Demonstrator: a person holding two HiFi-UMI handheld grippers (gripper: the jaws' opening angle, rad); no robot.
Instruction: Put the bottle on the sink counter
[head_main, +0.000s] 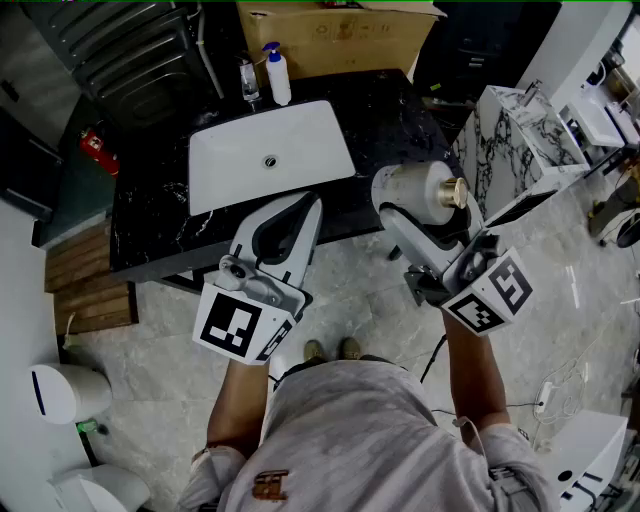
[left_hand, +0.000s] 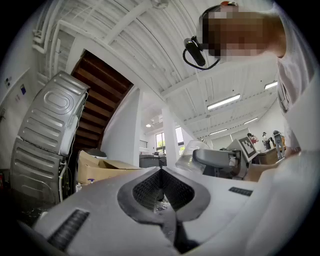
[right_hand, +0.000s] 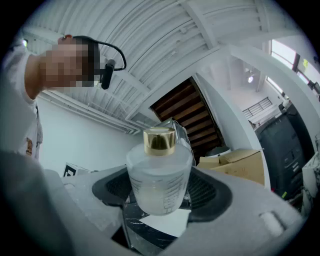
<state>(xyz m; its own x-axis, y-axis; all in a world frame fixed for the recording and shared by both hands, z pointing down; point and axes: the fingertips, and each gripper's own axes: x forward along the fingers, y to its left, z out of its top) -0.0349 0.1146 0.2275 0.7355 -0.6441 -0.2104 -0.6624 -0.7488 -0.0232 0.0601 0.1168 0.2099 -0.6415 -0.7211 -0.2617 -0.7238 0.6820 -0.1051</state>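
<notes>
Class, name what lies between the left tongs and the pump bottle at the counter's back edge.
The white sink basin, in the head view.

Left gripper (head_main: 305, 200): pale grey-white moulded shell, rounded, tapering toward tip; dark textured pads (left_hand: 150, 189) lining inner faces; ribbed dark patch (left_hand: 67, 230) on shell. Right gripper (head_main: 410, 195): same pale shell, same dark lining. Marker cube (head_main: 240, 325) at near end of left gripper: white faces, black square pattern. Second cube (head_main: 492, 295) on right gripper, alike. Person: light grey short-sleeved T-shirt (head_main: 360, 440), small brown print (head_main: 268, 486) on chest; tan shoes (head_main: 332, 350); dark headset (left_hand: 194, 50) on head.
</notes>
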